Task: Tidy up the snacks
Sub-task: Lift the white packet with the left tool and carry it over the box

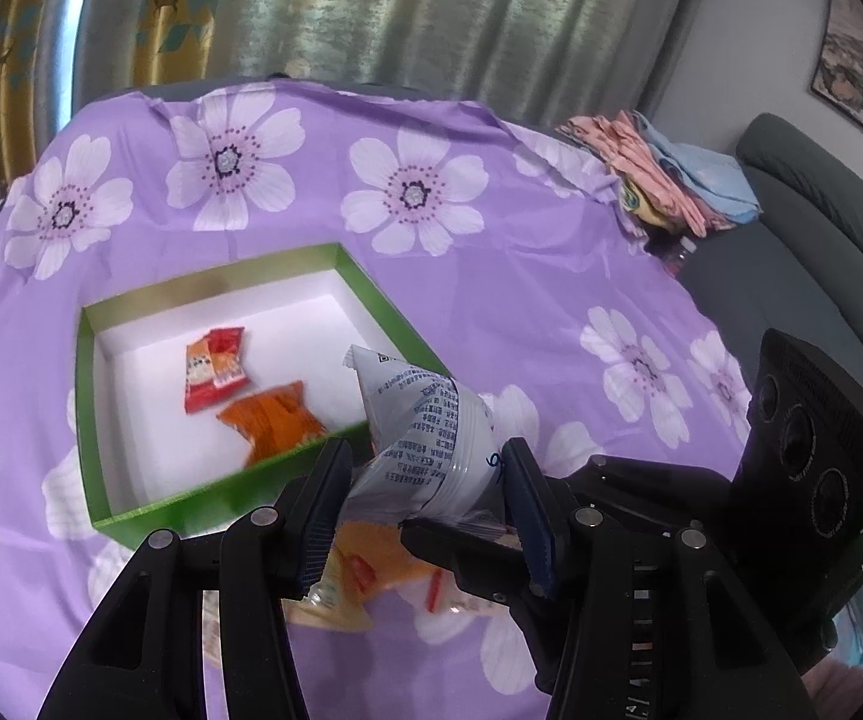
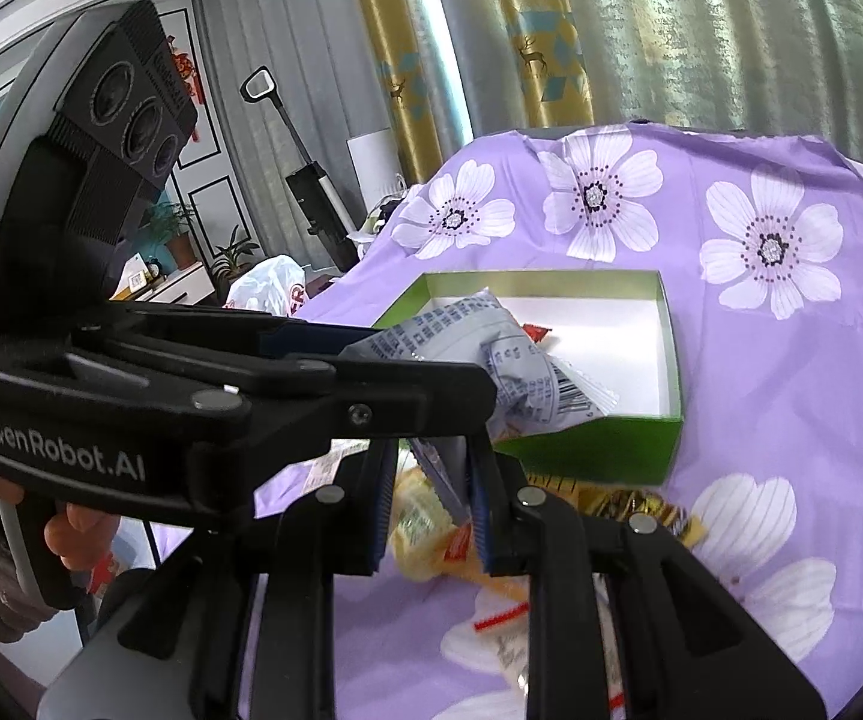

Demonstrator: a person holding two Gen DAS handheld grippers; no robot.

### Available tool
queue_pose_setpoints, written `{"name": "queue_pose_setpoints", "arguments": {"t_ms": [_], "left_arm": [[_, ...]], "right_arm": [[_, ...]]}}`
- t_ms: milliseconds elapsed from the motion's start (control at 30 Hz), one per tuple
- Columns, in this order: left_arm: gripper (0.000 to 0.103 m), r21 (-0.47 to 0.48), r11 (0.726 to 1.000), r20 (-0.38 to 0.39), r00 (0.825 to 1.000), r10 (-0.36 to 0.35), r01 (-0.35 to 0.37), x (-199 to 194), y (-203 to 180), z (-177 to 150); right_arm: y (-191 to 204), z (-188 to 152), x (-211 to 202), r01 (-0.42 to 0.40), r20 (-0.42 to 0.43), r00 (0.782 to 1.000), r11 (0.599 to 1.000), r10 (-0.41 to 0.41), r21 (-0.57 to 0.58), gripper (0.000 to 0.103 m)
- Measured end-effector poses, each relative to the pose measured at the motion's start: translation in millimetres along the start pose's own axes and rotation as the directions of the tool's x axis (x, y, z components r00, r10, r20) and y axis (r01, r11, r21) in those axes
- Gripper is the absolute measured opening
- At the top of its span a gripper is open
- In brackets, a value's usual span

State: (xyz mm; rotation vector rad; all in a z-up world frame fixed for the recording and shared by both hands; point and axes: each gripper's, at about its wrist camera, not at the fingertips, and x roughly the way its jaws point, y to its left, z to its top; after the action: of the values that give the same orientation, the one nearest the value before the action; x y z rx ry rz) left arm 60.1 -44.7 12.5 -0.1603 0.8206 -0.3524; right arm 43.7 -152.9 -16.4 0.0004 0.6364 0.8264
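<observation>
A crumpled grey snack packet (image 1: 425,438) with printed text hangs just over the near corner of the green box (image 1: 86,420). My left gripper (image 1: 428,471) is shut on its middle, pads pressing both sides. My right gripper (image 2: 431,498) is shut on the packet's thin lower edge (image 2: 440,477); its fingers (image 1: 461,543) show under the packet in the left wrist view. The box has a white inside and holds a red-orange packet (image 1: 215,369) and an orange packet (image 1: 275,414). In the right wrist view the left gripper (image 2: 383,354) crosses from the left with the packet (image 2: 491,348).
Loose yellow packets (image 2: 425,528) and gold-wrapped ones (image 2: 629,504) lie on the purple flowered cloth (image 1: 491,276) in front of the box (image 2: 611,450). Folded clothes (image 1: 659,174) are at the far right edge, beside a grey sofa (image 1: 791,252). A hand (image 2: 71,528) holds the left gripper.
</observation>
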Motion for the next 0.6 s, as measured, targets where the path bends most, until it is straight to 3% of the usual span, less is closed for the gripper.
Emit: {"name": "queue_pose_setpoints", "arguments": {"t_ms": [433,600], "left_arm": [[0.052,-0.043,0.999,0.014,0.999,0.033,-0.032,13,45,54],[0.052,-0.079,0.996,-0.006,0.999,0.049,-0.049,30,64,57]], "right_arm": [[-15,55,47,-0.016,-0.004,1.0,1.0,0.016,-0.022,0.023],[-23,65,67,-0.02,-0.036,0.999,1.0,0.019,-0.025,0.023]]}}
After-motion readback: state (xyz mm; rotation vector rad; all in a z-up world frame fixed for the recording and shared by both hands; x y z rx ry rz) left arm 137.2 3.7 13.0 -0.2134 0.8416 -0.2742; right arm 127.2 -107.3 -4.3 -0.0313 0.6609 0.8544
